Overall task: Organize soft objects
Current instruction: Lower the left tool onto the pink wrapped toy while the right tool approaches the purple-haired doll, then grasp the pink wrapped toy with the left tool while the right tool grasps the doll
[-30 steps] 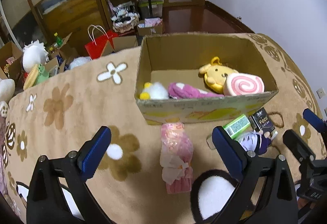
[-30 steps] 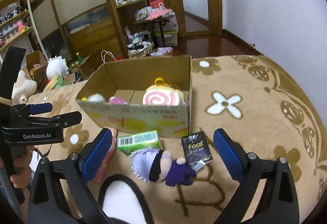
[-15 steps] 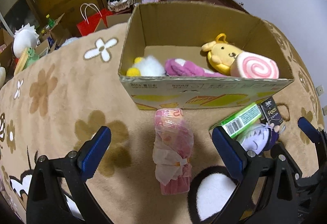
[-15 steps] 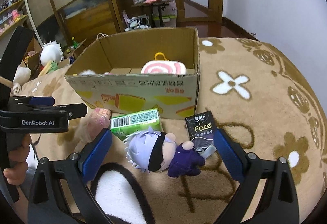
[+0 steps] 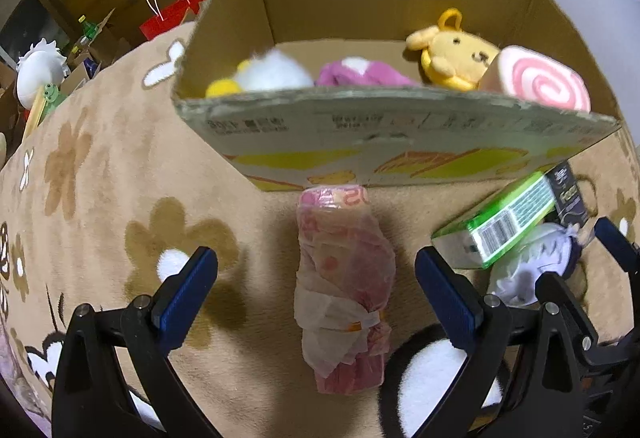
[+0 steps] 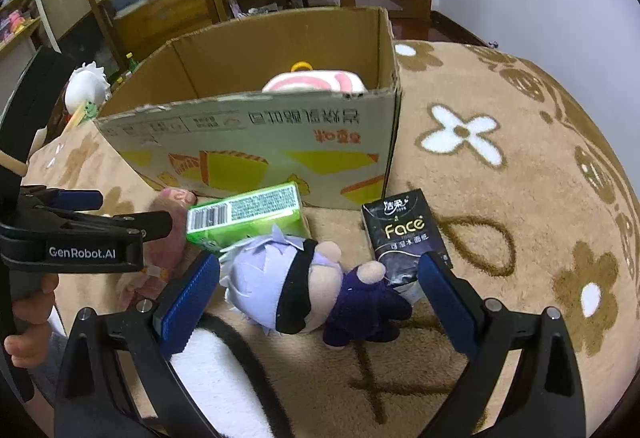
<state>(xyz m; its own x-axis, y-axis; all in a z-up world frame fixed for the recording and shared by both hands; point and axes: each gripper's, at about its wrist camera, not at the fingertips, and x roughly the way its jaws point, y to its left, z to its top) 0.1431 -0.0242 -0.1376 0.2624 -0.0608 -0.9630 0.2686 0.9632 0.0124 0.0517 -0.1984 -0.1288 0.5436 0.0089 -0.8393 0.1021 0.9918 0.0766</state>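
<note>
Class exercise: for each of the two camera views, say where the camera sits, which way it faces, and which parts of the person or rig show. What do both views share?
Left wrist: on the left gripper, open, facing the pink bundle.
Right wrist: on the right gripper, open, facing the doll; a hand shows.
Shared: cardboard box, green box.

The left wrist camera looked forward and down between its own two blue-padded fingers point(image 5: 188, 294), close above the flowered carpet point(image 5: 100, 174), with the pink wrapped bundle point(image 5: 344, 290) directly ahead and the open top of the cardboard box point(image 5: 400, 126) beyond. The right wrist camera sat lower and to the right, facing the box's printed front wall point(image 6: 256, 142) nearly level, close over the purple-clothed plush doll point(image 6: 312, 282). Both views shared the box, the green carton point(image 6: 244, 218), the black tissue pack point(image 6: 404, 230) and the doll; the right view also caught the left gripper point(image 6: 116, 210) from the side.
</note>
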